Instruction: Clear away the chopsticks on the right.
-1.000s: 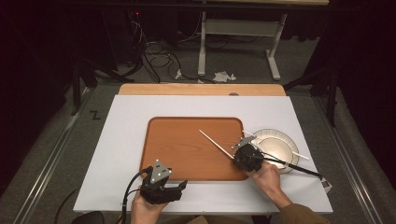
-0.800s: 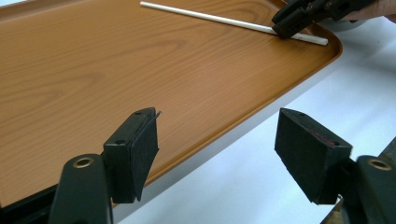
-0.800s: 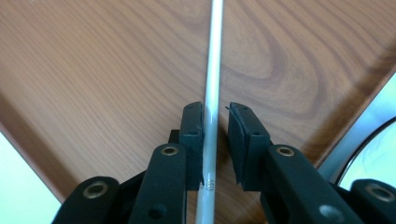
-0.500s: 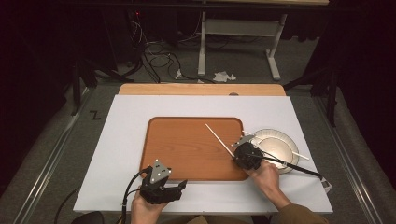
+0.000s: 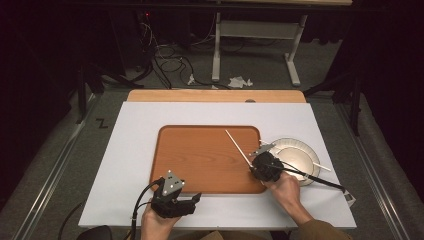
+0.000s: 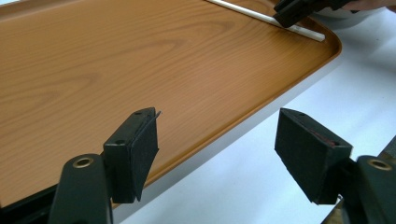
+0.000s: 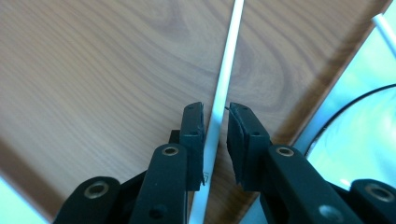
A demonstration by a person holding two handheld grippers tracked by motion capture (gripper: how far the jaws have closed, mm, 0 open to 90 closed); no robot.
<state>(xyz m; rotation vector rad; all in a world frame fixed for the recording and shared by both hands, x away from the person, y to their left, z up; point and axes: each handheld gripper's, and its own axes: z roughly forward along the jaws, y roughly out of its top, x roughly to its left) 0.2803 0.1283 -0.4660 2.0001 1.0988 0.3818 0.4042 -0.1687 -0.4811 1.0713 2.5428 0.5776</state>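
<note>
The white table (image 5: pixel 140 150) carries a wooden tray (image 5: pixel 200 160) (centred) and a pale plate (image 5: pixel 300 150) just beside it.

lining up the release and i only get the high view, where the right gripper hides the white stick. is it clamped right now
observer: no. In the right gripper view the right gripper has just been opening its jaws. The white stick runs between them with a gap on each side.
operator: is the stick down on the tray
observer: it looks so. The left gripper view shows it lying flat on the wooden tray, near a rounded corner.
operator: and the left gripper
observer: the left gripper is open with nothing between its pads, above the tray's edge.
</note>
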